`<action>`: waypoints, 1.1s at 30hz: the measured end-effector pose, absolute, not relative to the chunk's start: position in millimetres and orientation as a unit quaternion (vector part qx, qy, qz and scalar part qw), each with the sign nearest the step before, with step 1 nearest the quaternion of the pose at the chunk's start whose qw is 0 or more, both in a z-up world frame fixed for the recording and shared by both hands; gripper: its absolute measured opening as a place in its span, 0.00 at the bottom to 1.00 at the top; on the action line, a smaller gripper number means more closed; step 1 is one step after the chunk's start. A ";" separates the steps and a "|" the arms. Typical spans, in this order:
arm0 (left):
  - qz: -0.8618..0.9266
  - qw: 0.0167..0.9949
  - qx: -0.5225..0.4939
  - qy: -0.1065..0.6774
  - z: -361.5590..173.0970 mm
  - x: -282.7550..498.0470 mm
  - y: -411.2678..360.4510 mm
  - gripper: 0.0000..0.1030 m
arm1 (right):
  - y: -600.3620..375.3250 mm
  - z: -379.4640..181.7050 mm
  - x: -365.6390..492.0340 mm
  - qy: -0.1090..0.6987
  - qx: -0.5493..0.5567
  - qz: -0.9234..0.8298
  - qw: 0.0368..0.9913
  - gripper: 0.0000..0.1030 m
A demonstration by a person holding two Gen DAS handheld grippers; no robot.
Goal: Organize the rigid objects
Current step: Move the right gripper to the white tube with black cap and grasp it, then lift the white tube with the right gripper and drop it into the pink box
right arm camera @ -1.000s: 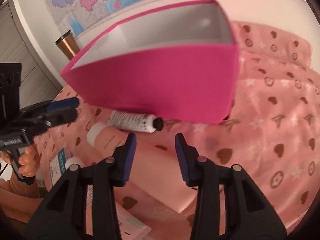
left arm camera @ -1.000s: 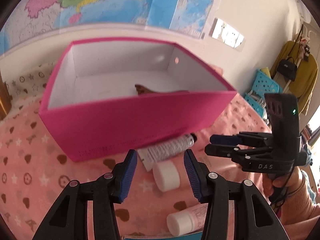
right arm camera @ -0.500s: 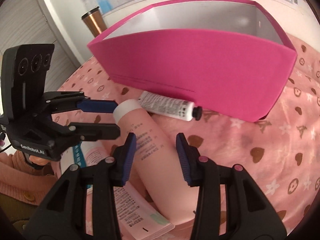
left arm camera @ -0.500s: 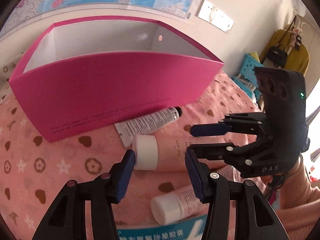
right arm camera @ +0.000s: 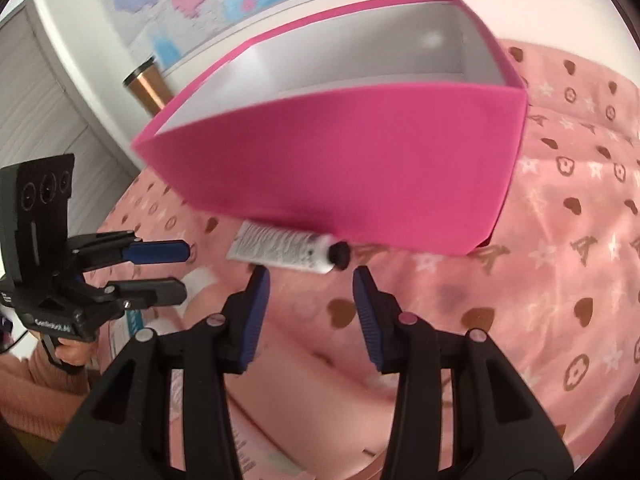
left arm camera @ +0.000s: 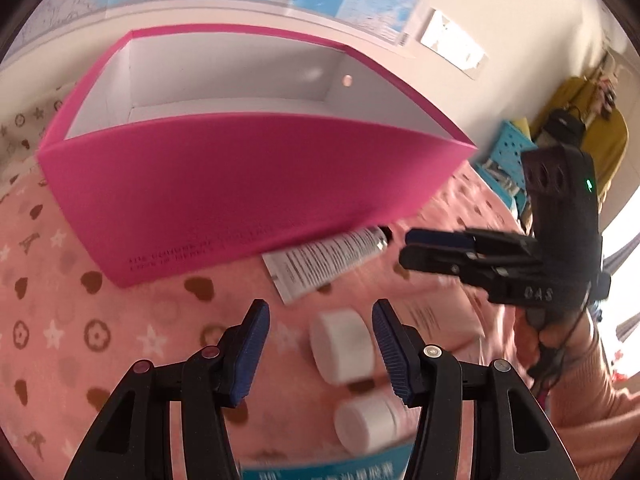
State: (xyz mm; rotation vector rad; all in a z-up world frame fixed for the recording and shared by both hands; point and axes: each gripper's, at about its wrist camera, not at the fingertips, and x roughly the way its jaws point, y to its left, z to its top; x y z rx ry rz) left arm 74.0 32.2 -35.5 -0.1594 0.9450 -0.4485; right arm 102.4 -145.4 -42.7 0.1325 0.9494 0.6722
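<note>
A pink box (left arm camera: pixel 240 184) with a white inside stands on the pink cloth; it also shows in the right wrist view (right arm camera: pixel 360 168). A white tube with a black cap (left arm camera: pixel 332 258) lies at its near wall, also in the right wrist view (right arm camera: pixel 288 248). A large pink bottle with a white cap (left arm camera: pixel 342 344) lies between my open left gripper's (left arm camera: pixel 318 344) fingers. A smaller white-capped bottle (left arm camera: pixel 366 426) lies below it. My right gripper (right arm camera: pixel 310 312) is open and empty above the pink bottle's body (right arm camera: pixel 320 360), just short of the tube.
A teal and white packet (left arm camera: pixel 320 468) lies at the near edge. A copper tumbler (right arm camera: pixel 146 88) stands behind the box by the wall. Maps hang on the wall. Blue crates (left arm camera: pixel 504 160) and hanging clothes stand at the far right.
Both grippers have risen and pulled back, so the inside of the box shows again. The left gripper has shifted so the bottle cap sits lower between its fingers. Both stay open.
</note>
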 end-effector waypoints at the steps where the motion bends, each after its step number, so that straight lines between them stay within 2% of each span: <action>1: -0.209 0.862 -0.079 0.455 -37.2 78.6 32.3 0.53 | -145.7 -43.3 103.7 0.448 0.065 0.317 0.833 0.44; 7: -0.196 0.845 -0.094 0.488 -49.0 103.2 30.8 0.53 | -141.7 -49.2 114.0 0.452 0.079 0.314 0.831 0.44; 17: -0.201 0.846 -0.067 0.490 -49.8 110.1 16.2 0.54 | -135.3 -59.2 121.4 0.462 0.116 0.332 0.814 0.45; 20: -0.202 0.848 -0.054 0.488 -50.9 107.8 11.2 0.58 | -136.4 -56.9 117.6 0.452 0.128 0.333 0.817 0.47; 24: -0.215 0.846 -0.053 0.486 -50.6 106.7 8.1 0.58 | -145.4 -46.1 108.8 0.414 0.182 0.381 0.806 0.49; 27: -0.211 0.848 -0.046 0.485 -49.9 105.8 6.1 0.58 | -134.3 -44.5 105.3 0.417 0.151 0.369 0.817 0.49; 29: -0.208 0.849 -0.042 0.484 -49.6 105.2 6.2 0.58 | -125.4 -51.9 107.0 0.433 0.132 0.348 0.821 0.47; 31: -0.210 0.848 -0.044 0.484 -50.4 105.5 6.0 0.58 | -126.1 -53.9 107.9 0.434 0.139 0.345 0.821 0.37; 33: -0.212 0.848 -0.045 0.484 -50.6 104.9 5.0 0.58 | -129.7 -54.9 107.9 0.436 0.147 0.344 0.819 0.34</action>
